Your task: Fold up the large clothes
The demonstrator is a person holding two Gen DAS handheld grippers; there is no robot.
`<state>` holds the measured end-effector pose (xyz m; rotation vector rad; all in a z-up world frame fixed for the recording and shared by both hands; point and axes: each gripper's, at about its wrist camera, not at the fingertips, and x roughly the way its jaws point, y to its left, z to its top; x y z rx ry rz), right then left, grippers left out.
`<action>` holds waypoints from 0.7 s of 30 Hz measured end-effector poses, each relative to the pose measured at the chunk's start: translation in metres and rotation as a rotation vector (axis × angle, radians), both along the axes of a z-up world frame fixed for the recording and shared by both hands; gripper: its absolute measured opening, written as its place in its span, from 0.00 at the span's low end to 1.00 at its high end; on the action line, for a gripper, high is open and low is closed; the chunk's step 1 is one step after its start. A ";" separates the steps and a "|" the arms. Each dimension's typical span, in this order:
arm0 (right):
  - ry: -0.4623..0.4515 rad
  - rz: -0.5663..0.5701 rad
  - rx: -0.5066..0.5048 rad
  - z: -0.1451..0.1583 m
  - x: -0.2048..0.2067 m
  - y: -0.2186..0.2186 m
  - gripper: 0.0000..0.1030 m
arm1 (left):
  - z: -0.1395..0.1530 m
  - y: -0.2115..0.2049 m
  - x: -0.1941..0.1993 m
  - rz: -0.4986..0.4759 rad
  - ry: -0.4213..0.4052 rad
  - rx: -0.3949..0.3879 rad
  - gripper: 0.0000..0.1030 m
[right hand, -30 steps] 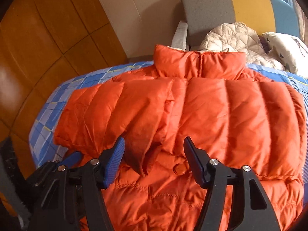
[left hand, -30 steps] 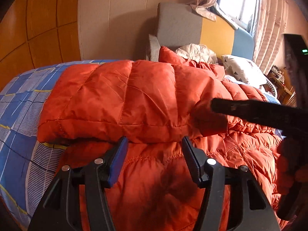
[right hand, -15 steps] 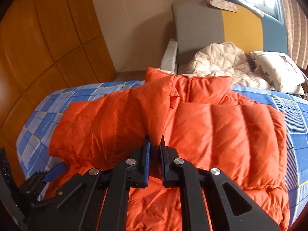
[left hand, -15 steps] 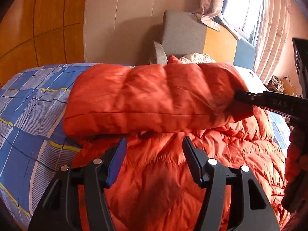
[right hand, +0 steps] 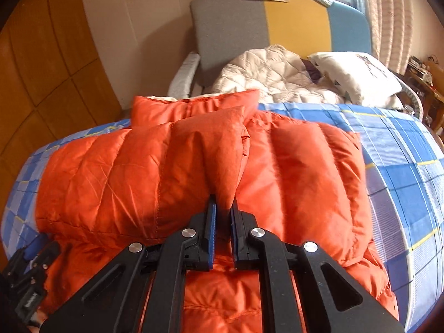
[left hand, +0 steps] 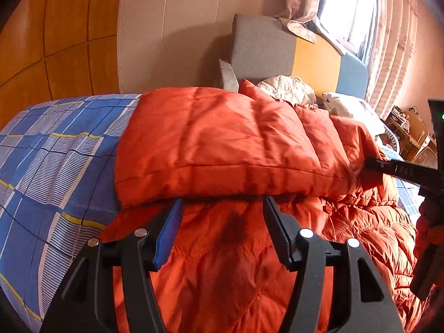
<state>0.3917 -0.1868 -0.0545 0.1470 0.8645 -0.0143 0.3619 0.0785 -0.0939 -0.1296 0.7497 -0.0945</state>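
An orange puffer jacket (left hand: 222,149) lies on a bed with a blue checked sheet (left hand: 55,152). Both sleeves are folded across its chest. My right gripper (right hand: 222,208) is shut on the cuff end of the left sleeve (right hand: 155,172) and holds it above the jacket's middle; the jacket also shows in the right wrist view (right hand: 299,177). That gripper shows at the right edge of the left wrist view (left hand: 369,163). My left gripper (left hand: 222,208) is open and empty, its fingers just under the lifted sleeve's lower edge, above the jacket's body.
A grey, yellow and blue headboard (right hand: 277,25) stands behind the bed. A cream quilted garment (right hand: 266,75) and a white pillow (right hand: 355,75) lie by it. Wood wall panels (left hand: 55,41) are at left. A curtained window (left hand: 347,14) and cluttered furniture (left hand: 410,136) are at right.
My right gripper has shut on the sleeve end and lifted it toward the jacket's middle. My left gripper has stayed open and moved in under the sleeve's edge.
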 end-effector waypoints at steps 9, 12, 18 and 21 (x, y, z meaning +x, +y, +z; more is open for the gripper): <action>0.064 -0.062 -0.059 -0.023 -0.006 -0.015 0.09 | 0.007 0.005 -0.007 0.024 -0.027 0.002 0.58; 0.052 -0.067 -0.034 -0.019 -0.011 -0.018 0.17 | 0.011 0.009 -0.007 0.038 -0.039 0.002 0.60; -0.031 -0.071 -0.072 0.000 -0.027 -0.016 0.43 | 0.022 0.015 0.001 0.067 -0.061 -0.009 0.61; -0.059 -0.043 -0.062 0.007 -0.030 -0.009 0.43 | 0.030 0.014 0.009 0.064 -0.075 -0.010 0.62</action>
